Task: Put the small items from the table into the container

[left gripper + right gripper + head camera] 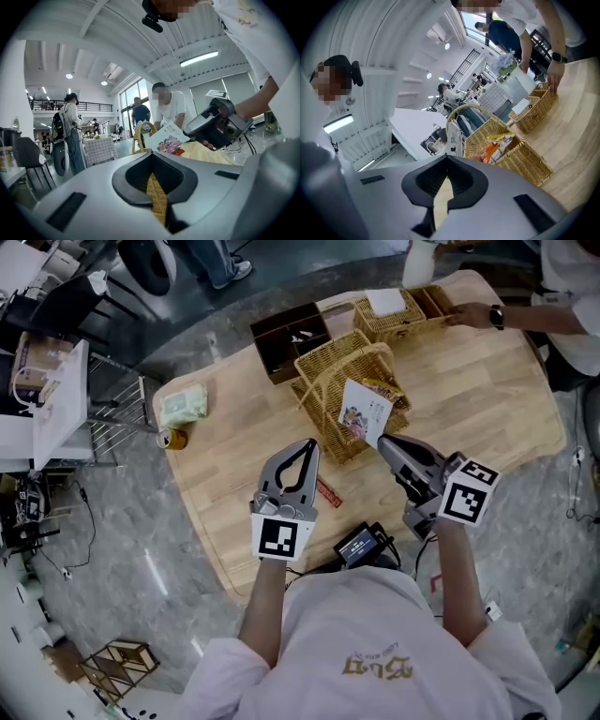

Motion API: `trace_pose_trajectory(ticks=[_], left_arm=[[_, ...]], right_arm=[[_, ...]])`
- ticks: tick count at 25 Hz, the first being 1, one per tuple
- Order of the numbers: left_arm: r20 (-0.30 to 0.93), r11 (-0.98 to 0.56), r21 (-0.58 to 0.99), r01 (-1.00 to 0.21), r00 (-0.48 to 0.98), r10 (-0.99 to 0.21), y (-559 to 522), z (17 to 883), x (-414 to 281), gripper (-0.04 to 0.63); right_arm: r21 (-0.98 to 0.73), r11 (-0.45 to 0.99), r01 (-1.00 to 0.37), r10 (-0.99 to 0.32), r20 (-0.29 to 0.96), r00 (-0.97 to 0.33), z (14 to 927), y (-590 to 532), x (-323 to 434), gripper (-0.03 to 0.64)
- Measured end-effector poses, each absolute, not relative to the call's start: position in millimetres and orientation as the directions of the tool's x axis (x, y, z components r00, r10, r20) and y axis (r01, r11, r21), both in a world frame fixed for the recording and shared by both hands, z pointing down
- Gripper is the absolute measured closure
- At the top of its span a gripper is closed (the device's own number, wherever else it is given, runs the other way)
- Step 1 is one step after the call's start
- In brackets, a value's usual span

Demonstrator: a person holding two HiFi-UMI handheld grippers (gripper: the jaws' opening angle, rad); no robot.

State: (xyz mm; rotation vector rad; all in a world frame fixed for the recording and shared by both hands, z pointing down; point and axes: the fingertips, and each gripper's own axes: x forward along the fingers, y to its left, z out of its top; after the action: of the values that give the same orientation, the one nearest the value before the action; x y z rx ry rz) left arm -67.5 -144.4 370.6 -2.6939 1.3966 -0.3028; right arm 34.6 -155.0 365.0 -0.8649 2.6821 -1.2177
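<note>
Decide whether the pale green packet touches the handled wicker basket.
Apart. The head view shows bare tabletop between the pale green packet and the handled wicker basket.

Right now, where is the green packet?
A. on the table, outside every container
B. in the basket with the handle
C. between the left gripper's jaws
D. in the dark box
A: the green packet lies on the table near its edge, apart from the basket and the dark box.
</note>
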Motion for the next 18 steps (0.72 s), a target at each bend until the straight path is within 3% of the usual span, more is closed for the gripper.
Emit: trace_pose_trajectory(ticks=[18], left_arm=[[0.147,-0.595,-0.141,-0.791,0.578,-0.803,-152,385,-66,0.603]], right_arm=[[-0.675,0.43,-0.599,-0.668,0.208,-0.714,386,-182,55,0.59]])
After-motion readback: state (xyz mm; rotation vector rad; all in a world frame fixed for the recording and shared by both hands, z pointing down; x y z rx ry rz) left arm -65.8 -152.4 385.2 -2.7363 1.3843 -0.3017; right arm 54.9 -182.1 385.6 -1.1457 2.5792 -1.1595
